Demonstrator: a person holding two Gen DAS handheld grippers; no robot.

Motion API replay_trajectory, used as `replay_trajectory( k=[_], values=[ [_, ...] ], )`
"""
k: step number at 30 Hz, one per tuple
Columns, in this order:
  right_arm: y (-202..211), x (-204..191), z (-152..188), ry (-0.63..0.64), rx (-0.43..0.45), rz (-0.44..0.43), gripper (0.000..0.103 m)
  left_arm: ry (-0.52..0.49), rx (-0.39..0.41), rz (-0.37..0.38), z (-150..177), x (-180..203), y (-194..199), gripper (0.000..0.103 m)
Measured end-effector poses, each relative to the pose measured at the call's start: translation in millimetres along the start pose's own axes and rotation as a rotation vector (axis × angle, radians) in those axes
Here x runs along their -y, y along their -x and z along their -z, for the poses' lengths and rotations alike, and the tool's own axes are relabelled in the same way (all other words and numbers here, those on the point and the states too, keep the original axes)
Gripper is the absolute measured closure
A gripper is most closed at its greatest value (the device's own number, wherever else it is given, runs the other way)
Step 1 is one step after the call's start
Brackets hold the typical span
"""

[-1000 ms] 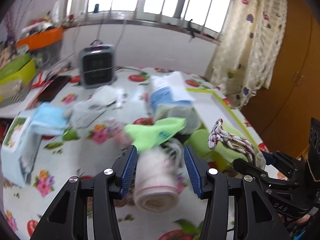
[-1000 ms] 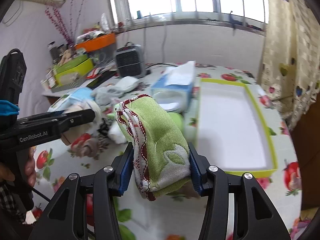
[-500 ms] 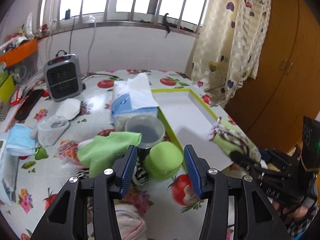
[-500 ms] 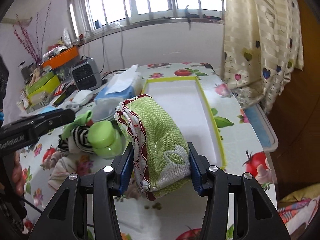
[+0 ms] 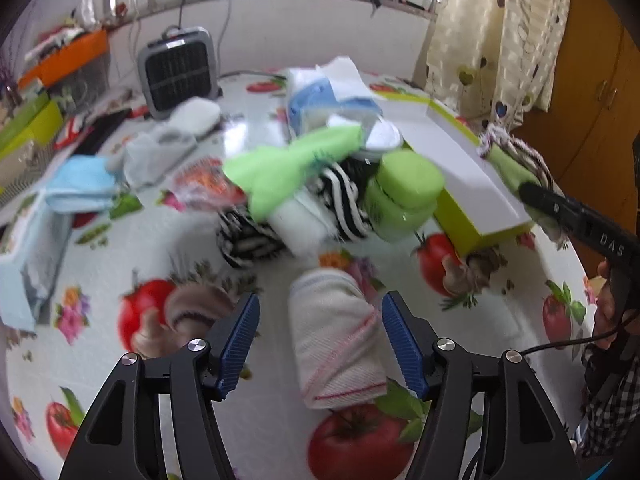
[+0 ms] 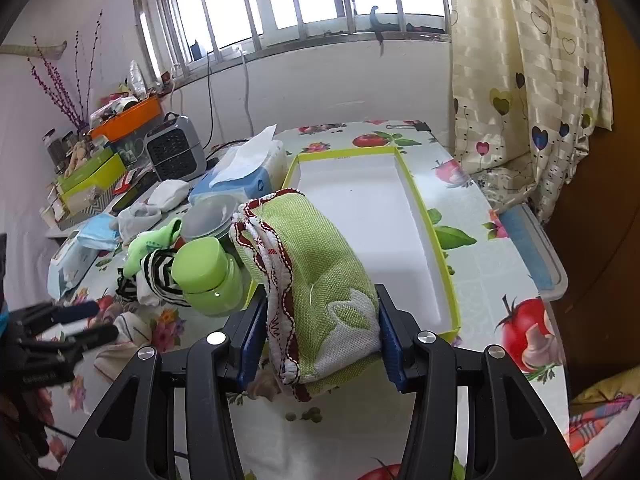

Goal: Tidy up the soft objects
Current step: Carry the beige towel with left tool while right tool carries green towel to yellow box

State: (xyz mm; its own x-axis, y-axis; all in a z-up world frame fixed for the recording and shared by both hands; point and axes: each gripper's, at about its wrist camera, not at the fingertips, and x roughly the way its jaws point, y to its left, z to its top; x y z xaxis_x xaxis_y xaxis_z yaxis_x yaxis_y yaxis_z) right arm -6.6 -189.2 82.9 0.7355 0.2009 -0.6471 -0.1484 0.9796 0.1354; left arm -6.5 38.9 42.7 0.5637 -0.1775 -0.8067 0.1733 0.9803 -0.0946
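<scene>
My right gripper (image 6: 318,332) is shut on a folded green towel with red and white trim (image 6: 312,280), held above the near end of the yellow-rimmed white tray (image 6: 424,216). The towel (image 5: 516,164) and right gripper (image 5: 560,208) also show in the left wrist view. My left gripper (image 5: 320,340) is open, its jaws on either side of a rolled cream towel with pink stitching (image 5: 336,336) lying on the table. Beyond it lie a green sock (image 5: 288,164) and a black-and-white striped sock (image 5: 256,236).
A green-lidded jar (image 5: 404,196) stands beside the tray's near corner (image 5: 472,224). A tissue box (image 5: 328,100), a grey heater (image 5: 176,68), a blue face mask (image 5: 80,184), a grey sock (image 5: 156,152) and a wipes pack (image 5: 28,248) lie further left and back.
My left gripper has swung back down over the rolled cream towel, which now lies between its open jaws. My right gripper has kept its grip on the green towel and edged nearer the tray.
</scene>
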Motion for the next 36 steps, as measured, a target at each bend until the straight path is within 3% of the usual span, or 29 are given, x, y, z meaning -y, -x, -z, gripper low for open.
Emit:
replay_trajectory(
  k=[6,7,9,18,26,31,36],
  values=[
    [-2,1,3,0.004,-0.010,-0.003,0.052,0.010,-0.050,-0.019,10,6,-20,0.040],
    [-2,2,3,0.001,-0.010,-0.002,0.052,0.019,-0.049,-0.021,10,5,-22,0.041],
    [-2,3,4,-0.002,-0.011,-0.001,0.052,0.026,-0.044,-0.018,9,4,-22,0.054],
    [0,5,4,-0.005,-0.010,0.003,0.052,0.017,0.015,-0.015,-1,15,4,0.055],
    [8,18,-2,-0.026,0.002,0.050,0.052,-0.036,0.109,0.091,-51,48,23,0.055],
    [3,28,-5,-0.037,-0.006,0.104,0.052,-0.086,0.134,0.132,-80,74,11,0.055],
    [-7,36,-11,-0.055,-0.019,0.136,0.052,-0.090,0.107,0.156,-100,98,-15,0.055]
  ],
)
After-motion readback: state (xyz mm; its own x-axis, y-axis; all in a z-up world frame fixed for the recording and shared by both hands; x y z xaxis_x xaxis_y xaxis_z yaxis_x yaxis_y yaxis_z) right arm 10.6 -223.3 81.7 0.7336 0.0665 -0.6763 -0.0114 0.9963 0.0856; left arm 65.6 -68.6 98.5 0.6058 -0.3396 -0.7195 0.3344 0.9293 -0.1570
